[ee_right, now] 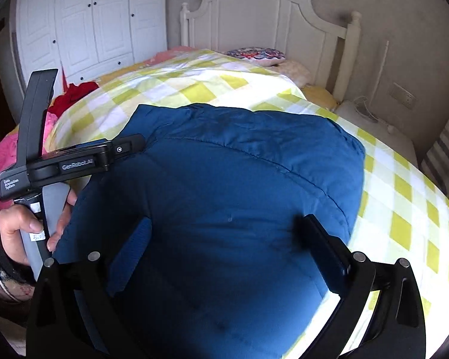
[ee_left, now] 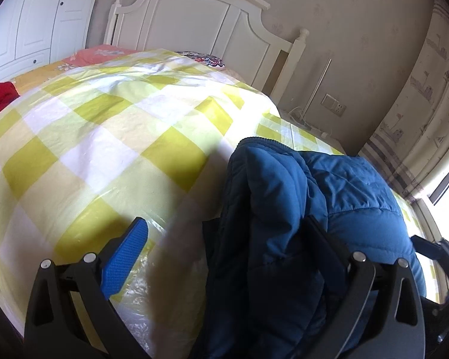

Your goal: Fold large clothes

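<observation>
Both grippers stand open: left gripper (ee_left: 227,239) with blue quilted jacket (ee_left: 329,185) bunched against its right finger, right gripper (ee_right: 227,239) straddling that jacket on the checked bedcover (ee_right: 404,197).

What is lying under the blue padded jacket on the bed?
Under the blue padded jacket lies the yellow-and-white checked cover, visible all around its edges. Whatever sits directly beneath the jacket's middle is hidden by the jacket itself.

Bed (ee_right: 404,185), white headboard (ee_right: 263,15) at 12 o'clock, covered by yellow-white checked sheet (ee_left: 104,137). Blue padded jacket (ee_right: 239,194) lies on it centre to 6 o'clock. Patterned pillow (ee_right: 254,53) at 12, red garment (ee_right: 74,92) at 10, pink cloth (ee_right: 6,161) at 9.
</observation>
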Motion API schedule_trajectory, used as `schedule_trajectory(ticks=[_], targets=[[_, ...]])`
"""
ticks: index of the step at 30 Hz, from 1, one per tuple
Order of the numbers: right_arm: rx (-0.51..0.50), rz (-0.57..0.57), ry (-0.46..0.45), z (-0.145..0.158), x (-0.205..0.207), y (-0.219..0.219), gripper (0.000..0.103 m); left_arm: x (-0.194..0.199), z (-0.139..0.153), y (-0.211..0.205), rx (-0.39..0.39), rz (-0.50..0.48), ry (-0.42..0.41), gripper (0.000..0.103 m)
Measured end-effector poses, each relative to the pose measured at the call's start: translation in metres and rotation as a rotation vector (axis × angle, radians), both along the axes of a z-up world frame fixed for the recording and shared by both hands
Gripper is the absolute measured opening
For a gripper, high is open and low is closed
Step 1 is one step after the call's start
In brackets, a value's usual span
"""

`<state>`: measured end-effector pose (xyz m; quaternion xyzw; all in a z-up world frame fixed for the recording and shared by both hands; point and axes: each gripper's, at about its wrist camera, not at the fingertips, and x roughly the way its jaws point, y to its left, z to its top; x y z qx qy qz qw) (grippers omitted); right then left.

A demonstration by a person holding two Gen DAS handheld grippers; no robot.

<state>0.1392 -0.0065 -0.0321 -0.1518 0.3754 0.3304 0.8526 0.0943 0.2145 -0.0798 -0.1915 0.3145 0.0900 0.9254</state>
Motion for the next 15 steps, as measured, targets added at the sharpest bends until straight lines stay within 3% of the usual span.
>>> schedule_trajectory(ticks=[3,6,8,10,13,15], targets=[[0.013,0.003,-0.019,0.009,-0.021,-0.008,0.097,0.001,0.0,-0.001,0.007,-0.001,0.007,0.101],[0.07,0.017,-0.113,0.025,-0.052,-0.025,0.097,0.001,0.0,-0.001,0.008,-0.001,0.011,0.101],[0.036,0.041,-0.149,0.023,-0.067,-0.027,0.097,0.001,0.002,-0.002,0.022,-0.01,0.025,0.101],[-0.064,0.098,-0.081,-0.004,-0.075,-0.019,0.098,0.0,0.002,-0.003,0.025,-0.036,0.041,0.101],[0.014,0.079,-0.05,-0.009,-0.08,-0.039,0.098,-0.004,0.0,0.002,-0.01,-0.094,0.074,0.101],[0.081,0.042,-0.009,-0.005,-0.072,-0.058,0.098,-0.014,-0.005,0.011,-0.091,-0.161,0.082,0.101]])
